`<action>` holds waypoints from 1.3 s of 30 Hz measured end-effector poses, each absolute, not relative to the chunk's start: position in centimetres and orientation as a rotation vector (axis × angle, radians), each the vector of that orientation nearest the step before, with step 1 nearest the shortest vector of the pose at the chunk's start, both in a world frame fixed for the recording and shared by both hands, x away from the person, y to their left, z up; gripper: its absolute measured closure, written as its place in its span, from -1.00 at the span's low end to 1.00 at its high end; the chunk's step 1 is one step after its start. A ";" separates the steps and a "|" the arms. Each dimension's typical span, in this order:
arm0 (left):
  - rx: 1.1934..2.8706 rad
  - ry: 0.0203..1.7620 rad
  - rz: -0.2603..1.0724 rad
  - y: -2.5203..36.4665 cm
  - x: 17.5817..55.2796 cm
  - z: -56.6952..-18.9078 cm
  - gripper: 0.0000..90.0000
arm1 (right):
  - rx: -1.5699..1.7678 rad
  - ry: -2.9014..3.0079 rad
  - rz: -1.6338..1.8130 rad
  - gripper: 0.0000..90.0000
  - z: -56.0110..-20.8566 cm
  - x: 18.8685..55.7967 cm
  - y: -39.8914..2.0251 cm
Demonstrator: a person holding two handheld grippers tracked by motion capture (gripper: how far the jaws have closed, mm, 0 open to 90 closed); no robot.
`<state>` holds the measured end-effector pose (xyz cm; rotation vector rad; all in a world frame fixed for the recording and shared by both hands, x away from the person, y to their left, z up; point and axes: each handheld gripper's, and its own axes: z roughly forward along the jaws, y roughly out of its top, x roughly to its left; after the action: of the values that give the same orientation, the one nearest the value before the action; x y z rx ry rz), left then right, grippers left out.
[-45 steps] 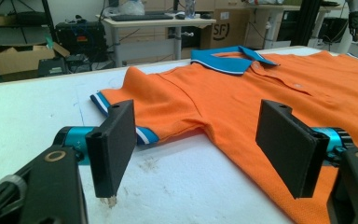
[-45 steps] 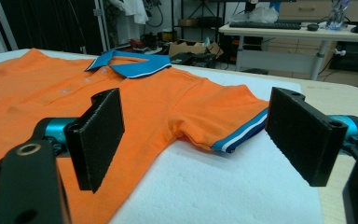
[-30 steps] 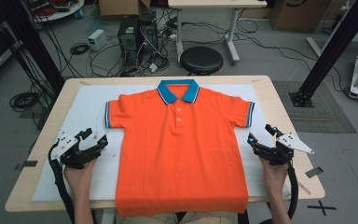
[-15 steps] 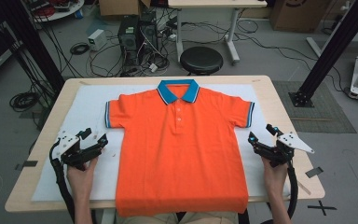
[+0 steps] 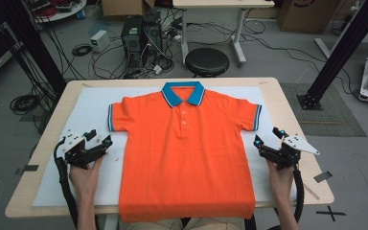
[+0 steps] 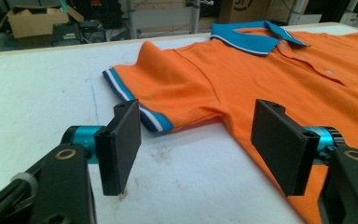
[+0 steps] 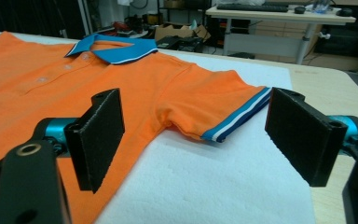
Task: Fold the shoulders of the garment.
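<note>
The bench (image 5: 287, 103) is a pale wooden top with a white sheet (image 5: 91, 105) spread across most of it. On that sheet an orange polo shirt (image 5: 187, 158) lies flat and face up in the middle, its blue collar (image 5: 183, 92) toward the far edge, its hem at the near edge, and both short sleeves spread out to the sides. Each sleeve ends in a blue and white striped cuff: the left cuff (image 6: 135, 105) and the right cuff (image 7: 240, 119). Three small buttons run down from the collar. The left gripper (image 5: 100, 141) rests over the white sheet just beside the shirt's left side, below the left sleeve, held from behind by the left hand (image 5: 85, 173); its jaws stand wide apart with nothing between them, having just been closing a little, and they point toward the left cuff. The right gripper (image 5: 262, 143) sits near the shirt's right side, below the right sleeve, held by the right hand (image 5: 280, 177); its jaws are also wide apart and empty, facing the right cuff.
</note>
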<state>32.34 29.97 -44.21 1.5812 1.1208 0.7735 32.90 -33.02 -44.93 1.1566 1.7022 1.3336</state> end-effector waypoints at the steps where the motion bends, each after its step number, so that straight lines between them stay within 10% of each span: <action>1: 1.595 1.120 0.765 29.7 32.7 -43.6 -0.22 | 1.149 1.707 1.329 -0.55 -44.9 32.9 -33.0; 19: 1.727 1.417 0.483 30.2 41.2 -42.3 0.21 | 1.146 1.709 1.325 -0.55 -44.9 33.0 -33.0; 39: 1.709 1.471 0.433 29.8 41.8 -44.8 0.69 | 1.154 1.712 1.300 -0.55 -44.9 32.9 -32.8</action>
<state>41.75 29.80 -44.81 1.7087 1.4713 0.4329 32.94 -32.75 -44.91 1.1544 1.7118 1.2999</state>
